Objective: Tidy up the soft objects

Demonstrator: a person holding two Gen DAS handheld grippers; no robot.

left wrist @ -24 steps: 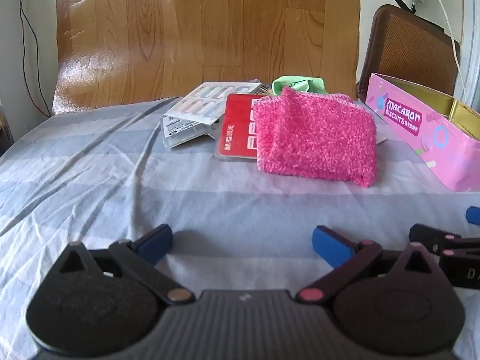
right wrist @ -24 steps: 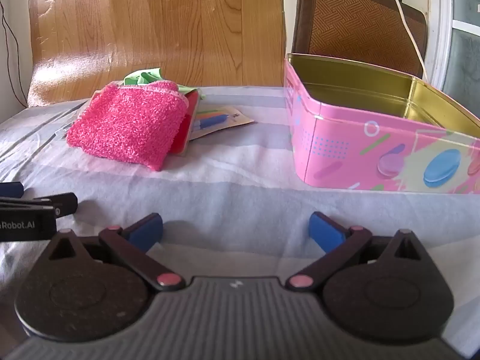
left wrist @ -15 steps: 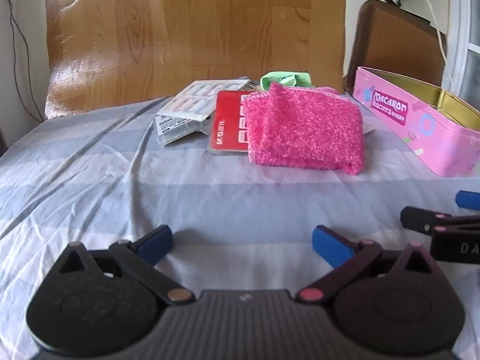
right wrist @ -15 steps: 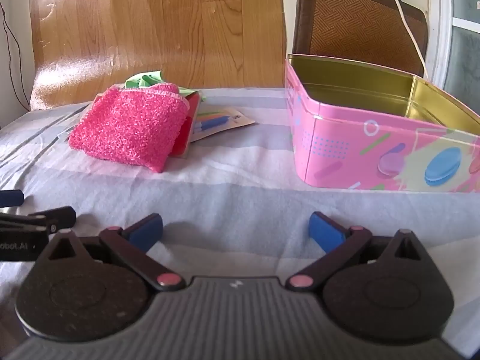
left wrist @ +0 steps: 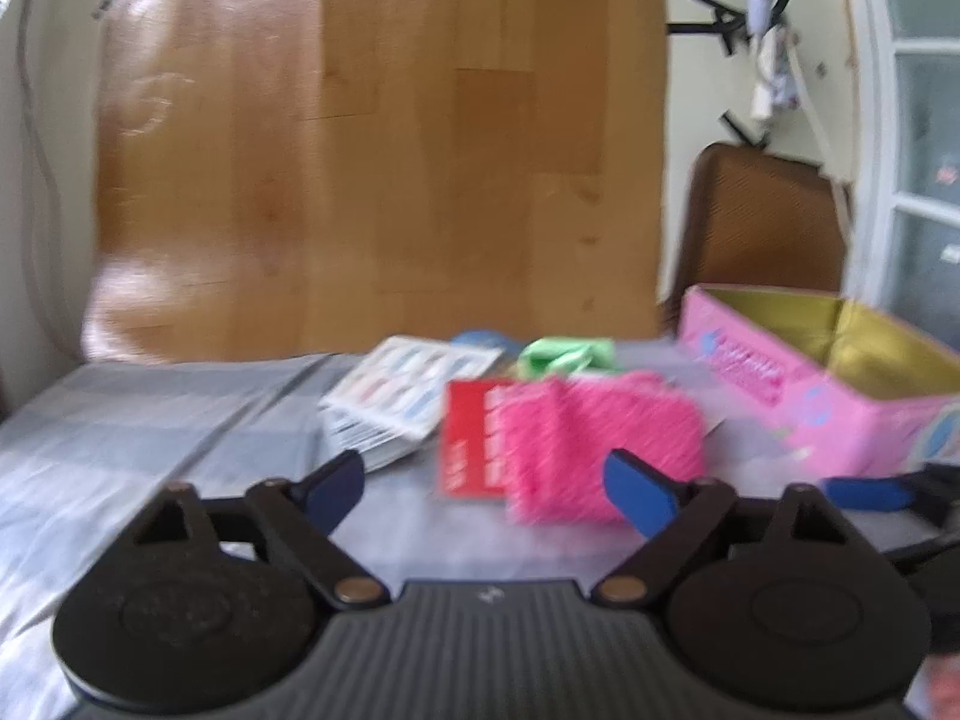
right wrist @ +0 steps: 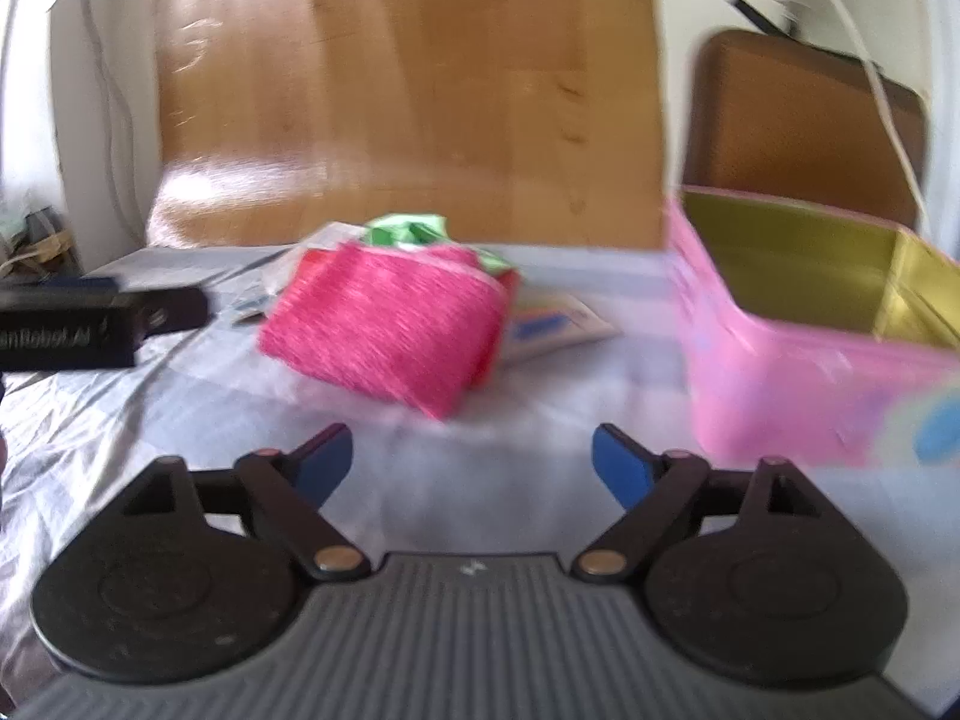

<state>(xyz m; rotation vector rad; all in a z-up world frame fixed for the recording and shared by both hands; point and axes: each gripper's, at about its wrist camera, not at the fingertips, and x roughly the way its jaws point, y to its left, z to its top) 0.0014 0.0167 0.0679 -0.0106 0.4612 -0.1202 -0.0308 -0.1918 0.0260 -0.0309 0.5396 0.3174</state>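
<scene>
Across the left wrist view, the left gripper (left wrist: 483, 483) stands with its jaws wide and nothing between them. The pink fluffy cloth (left wrist: 591, 444) lies folded on the grey striped sheet (left wrist: 150, 432), ahead of the fingertips and apart from them; the right-hand fingertip overlaps it only in line of sight. The cloth rests partly on a red card (left wrist: 471, 438), with a white blister pack (left wrist: 399, 405) to its left and a green soft item (left wrist: 567, 354) behind. The pink tin (left wrist: 840, 408) stands open to the right, near the cloth. Judgement: the step in hand is the approach to the cloth. It is best taken by the near folded edge, with the pads closing on fabric only, so the red card beneath is not dragged along.

From the right wrist view, the right gripper (right wrist: 471, 462) is likewise spread wide and empty. The cloth (right wrist: 390, 330) sits ahead and left of centre, the tin (right wrist: 798, 372) to the right with its gold interior apparently empty. The left gripper's finger (right wrist: 102, 315) enters from the left edge, short of the cloth.

Limitations: both views are motion-blurred. Printing on the tin and cards is unreadable. The green item is largely hidden behind the cloth, and its nature cannot be confirmed. The tin's far corner is cut off by the frame.
</scene>
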